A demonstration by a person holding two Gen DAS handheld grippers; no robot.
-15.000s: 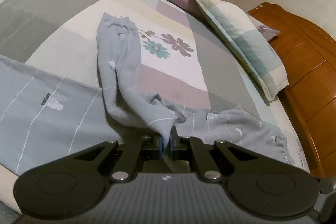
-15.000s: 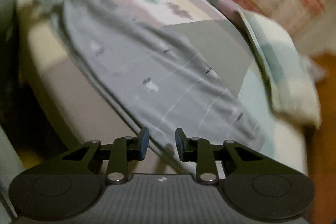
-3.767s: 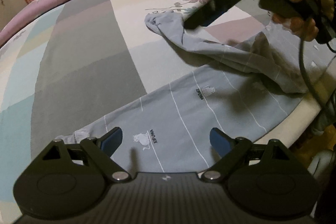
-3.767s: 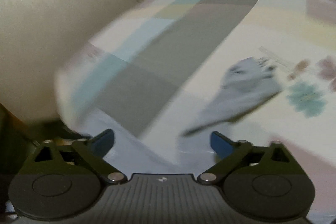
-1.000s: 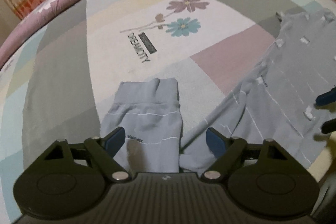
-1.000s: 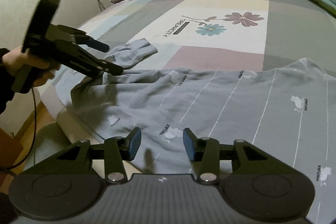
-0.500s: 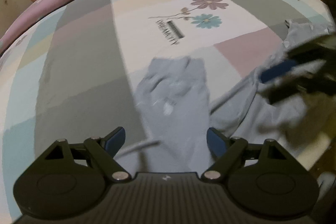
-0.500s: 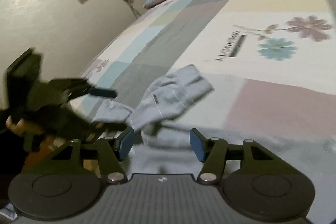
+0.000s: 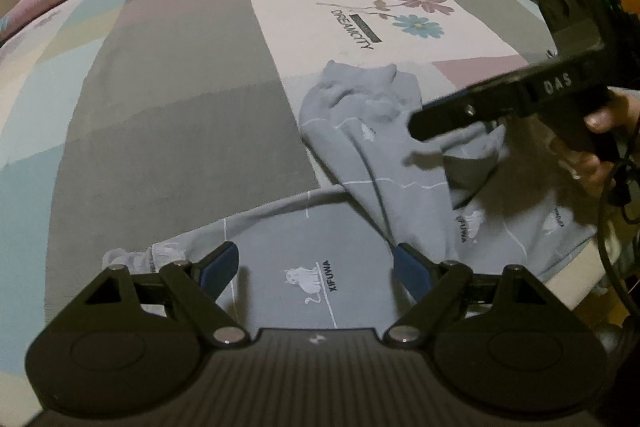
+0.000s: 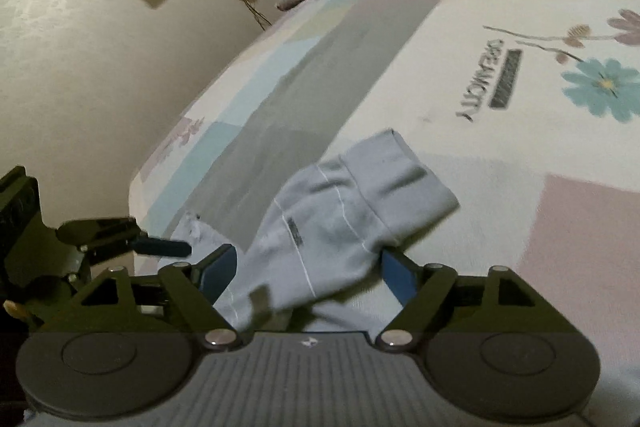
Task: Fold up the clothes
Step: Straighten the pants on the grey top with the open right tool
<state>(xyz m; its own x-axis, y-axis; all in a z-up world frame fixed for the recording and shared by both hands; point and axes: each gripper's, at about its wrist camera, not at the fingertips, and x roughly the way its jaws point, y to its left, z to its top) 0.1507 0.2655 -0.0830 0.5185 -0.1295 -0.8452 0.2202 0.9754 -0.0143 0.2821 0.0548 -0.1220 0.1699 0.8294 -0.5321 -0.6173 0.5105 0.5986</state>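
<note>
Patchwork bedspread (image 9: 180, 115). Grey garment (image 9: 360, 239) spread at near edge, one sleeve (image 10: 352, 211) lying across it. Left gripper (image 9: 316, 263) and right gripper (image 10: 308, 267) both spread wide, holding nothing. Mid-fold, likely; sleeve wants pinching and squaring.

Soft matt grey cloth garment (image 9: 404, 163) lies on a printed cotton bedsheet (image 9: 180, 99); the hand-held gripper (image 9: 316, 267) is matt black plastic.
</note>
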